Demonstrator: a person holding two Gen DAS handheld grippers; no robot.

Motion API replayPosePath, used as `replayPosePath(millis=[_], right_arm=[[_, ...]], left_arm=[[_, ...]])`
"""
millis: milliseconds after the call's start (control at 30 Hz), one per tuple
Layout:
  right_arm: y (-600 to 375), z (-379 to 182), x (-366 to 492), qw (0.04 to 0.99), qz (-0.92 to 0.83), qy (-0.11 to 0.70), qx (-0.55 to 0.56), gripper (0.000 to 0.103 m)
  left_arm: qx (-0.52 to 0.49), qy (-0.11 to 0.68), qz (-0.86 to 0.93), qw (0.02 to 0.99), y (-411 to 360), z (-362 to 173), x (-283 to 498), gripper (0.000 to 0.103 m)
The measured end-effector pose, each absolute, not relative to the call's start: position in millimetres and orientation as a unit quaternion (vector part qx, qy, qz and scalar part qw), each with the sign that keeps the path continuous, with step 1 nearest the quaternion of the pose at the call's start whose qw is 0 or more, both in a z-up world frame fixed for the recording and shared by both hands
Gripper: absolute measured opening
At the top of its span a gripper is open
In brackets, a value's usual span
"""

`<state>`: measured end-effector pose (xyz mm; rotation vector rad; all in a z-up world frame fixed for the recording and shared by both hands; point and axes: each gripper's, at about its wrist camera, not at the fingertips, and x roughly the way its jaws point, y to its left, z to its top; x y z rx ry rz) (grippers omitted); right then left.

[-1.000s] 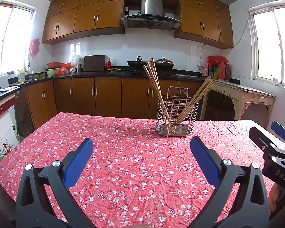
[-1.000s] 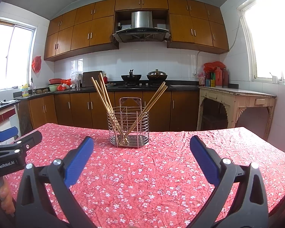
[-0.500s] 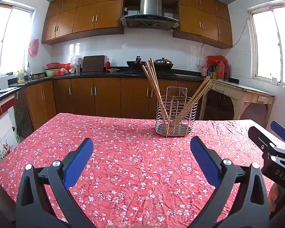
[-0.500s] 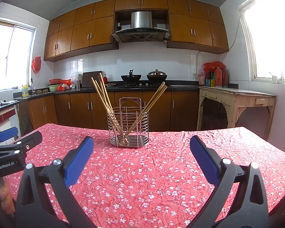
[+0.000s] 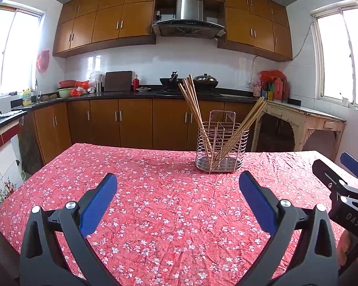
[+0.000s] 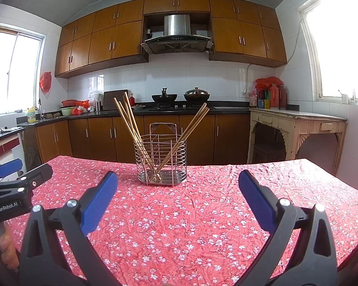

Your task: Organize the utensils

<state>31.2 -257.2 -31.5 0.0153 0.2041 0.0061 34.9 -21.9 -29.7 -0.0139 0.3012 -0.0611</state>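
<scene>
- your left gripper (image 5: 177,188) hangs low over the red floral tablecloth (image 5: 155,205), blue-padded jaws spread wide with nothing between them.
- your right gripper (image 6: 177,188) is the same: jaws wide apart, nothing held, parked just above the cloth.
- the round wire utensil basket (image 6: 160,159) stands upright at twelve o'clock in the right view, at one o'clock in the left view, well apart from both tools.
- one bundle of wooden chopsticks (image 6: 128,119) leans toward eleven o'clock, a second bundle (image 6: 193,121) leans toward one o'clock; each seems to sit in its own section, though the wires blur that.
- no loose utensil shows on the cloth, so i judge the sorting is close to finished.
- if you tidy a bundle, come in from above, pinch the sticks near mid-length and lift straight, or the light basket may tip.
</scene>
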Motion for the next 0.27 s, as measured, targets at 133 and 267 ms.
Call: replayPosePath(millis=[133,267], right_arm=[[-256.5,-31.4,31.3,0.995,0.003,0.101,0.008,0.099],[-254.8,-32.2,31.6,0.995,0.002,0.101,0.009,0.099]], left_arm=[[-0.008,0.152,-0.031,0.988,-20.7,-29.0,34.8,0.101],[-0.009,0.154,-0.032,0.987,-18.9,-28.1,36.1,0.101]])
